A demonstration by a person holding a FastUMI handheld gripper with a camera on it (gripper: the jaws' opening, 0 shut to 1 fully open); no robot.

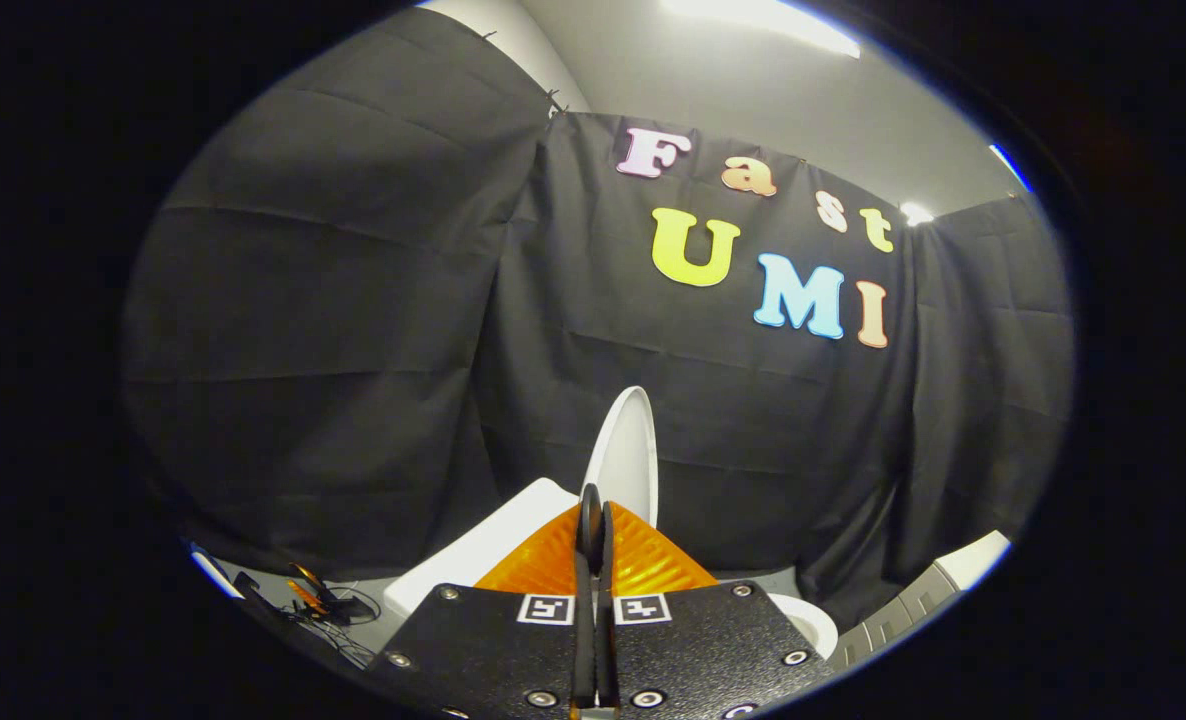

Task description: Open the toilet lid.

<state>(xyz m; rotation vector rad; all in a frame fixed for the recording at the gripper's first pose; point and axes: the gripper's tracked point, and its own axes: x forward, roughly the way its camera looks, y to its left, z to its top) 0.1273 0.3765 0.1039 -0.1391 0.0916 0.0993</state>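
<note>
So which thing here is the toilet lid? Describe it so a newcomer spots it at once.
Start from the black cloth wall and drop to the white toilet tank at its foot. The toilet lid is the white oval panel standing upright beside that tank, just beyond the gripper, whose fingers are closed together on nothing. It alone is rounded and raised; the tank is boxy.

Toilet lid [631, 450] upright beyond closed claw [593, 525], tank [483, 552] left

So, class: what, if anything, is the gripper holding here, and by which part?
Nothing. The gripper has its fingers closed together with nothing between them; the raised toilet lid stands beyond their tips.
</note>
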